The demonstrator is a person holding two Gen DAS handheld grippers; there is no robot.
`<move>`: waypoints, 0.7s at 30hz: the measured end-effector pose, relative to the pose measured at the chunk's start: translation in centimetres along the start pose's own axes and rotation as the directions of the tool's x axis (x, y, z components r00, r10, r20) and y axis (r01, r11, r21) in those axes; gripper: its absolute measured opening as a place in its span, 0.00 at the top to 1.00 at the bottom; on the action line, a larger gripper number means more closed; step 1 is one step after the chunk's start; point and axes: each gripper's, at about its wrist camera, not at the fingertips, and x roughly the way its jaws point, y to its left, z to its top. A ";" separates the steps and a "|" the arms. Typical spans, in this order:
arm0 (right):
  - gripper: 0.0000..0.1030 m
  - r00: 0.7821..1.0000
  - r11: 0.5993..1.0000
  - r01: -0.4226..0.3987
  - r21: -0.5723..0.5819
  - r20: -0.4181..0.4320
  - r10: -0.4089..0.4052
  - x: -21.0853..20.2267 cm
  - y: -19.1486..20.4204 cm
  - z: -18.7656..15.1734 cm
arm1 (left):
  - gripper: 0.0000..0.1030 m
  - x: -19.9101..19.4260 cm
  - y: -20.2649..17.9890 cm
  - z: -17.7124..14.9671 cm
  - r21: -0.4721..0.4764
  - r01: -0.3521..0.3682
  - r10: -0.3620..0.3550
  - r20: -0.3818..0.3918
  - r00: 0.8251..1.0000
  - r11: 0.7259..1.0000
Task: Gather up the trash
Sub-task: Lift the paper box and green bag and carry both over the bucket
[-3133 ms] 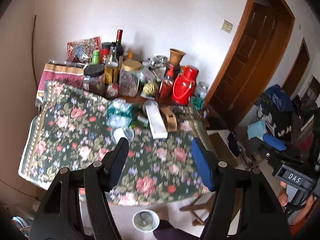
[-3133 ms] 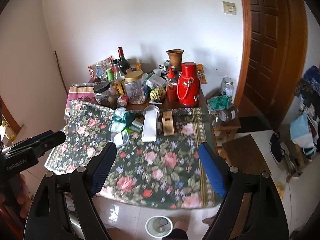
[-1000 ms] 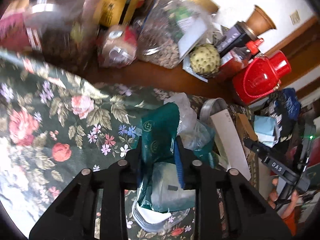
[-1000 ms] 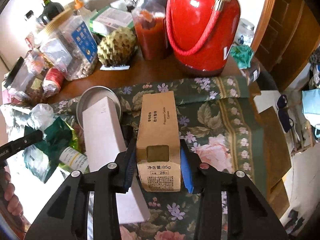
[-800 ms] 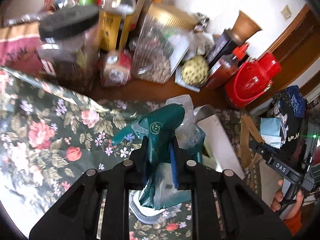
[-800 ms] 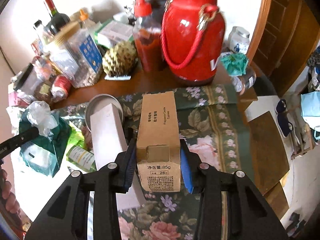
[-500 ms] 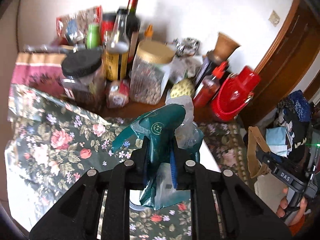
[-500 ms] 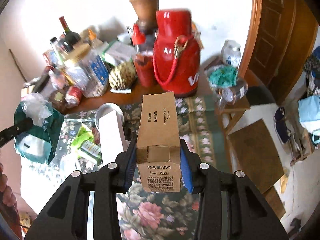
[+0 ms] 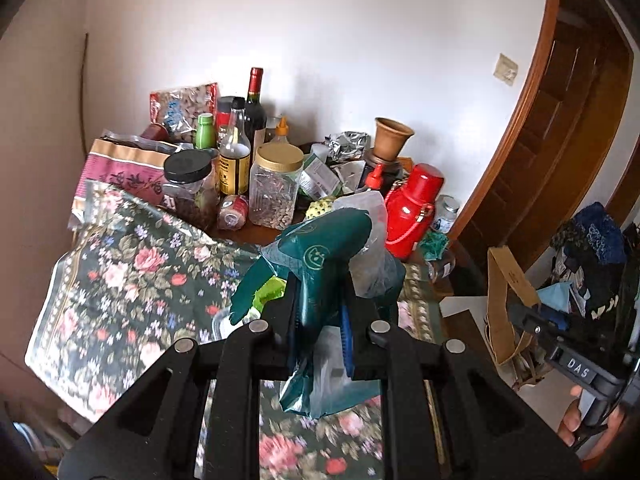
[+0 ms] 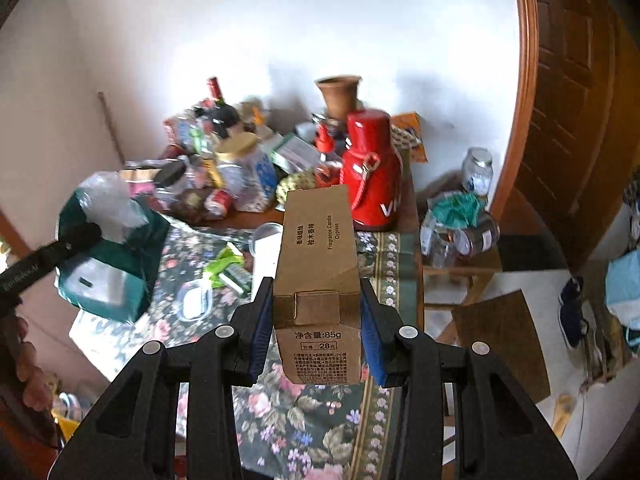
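My left gripper is shut on a crumpled green bag with clear plastic stuffed in it, held up above the floral tablecloth. The same bag shows at the left of the right wrist view. My right gripper is shut on a brown cardboard candle box, held up over the table's near edge. That box also shows at the right of the left wrist view. A white box, a light green wrapper and a clear plastic lid lie on the cloth.
Jars, bottles, a red thermos and a clay pot crowd the back of the table. A small stool with jars stands to the right. A wooden door is beyond it.
Both grippers have risen and pulled back from the table with their loads. The green bag and the brown box are now well above the cloth.
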 end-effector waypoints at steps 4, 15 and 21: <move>0.65 0.998 0.999 -0.032 -0.029 0.045 0.034 -3.1 1.1 -0.5 | 0.84 -3.5 -0.7 -0.8 0.003 -0.001 0.000 0.033 0.999 1.000; 0.65 0.987 0.999 -0.015 -0.032 0.161 0.020 -9.9 6.3 -4.1 | 0.84 -11.7 1.0 -3.5 0.056 0.079 -0.086 0.137 0.987 0.995; 0.65 0.987 1.000 0.007 0.020 0.163 -0.010 -12.1 10.7 -8.6 | 0.84 -16.7 4.7 -7.4 0.115 0.089 -0.105 0.136 0.985 0.989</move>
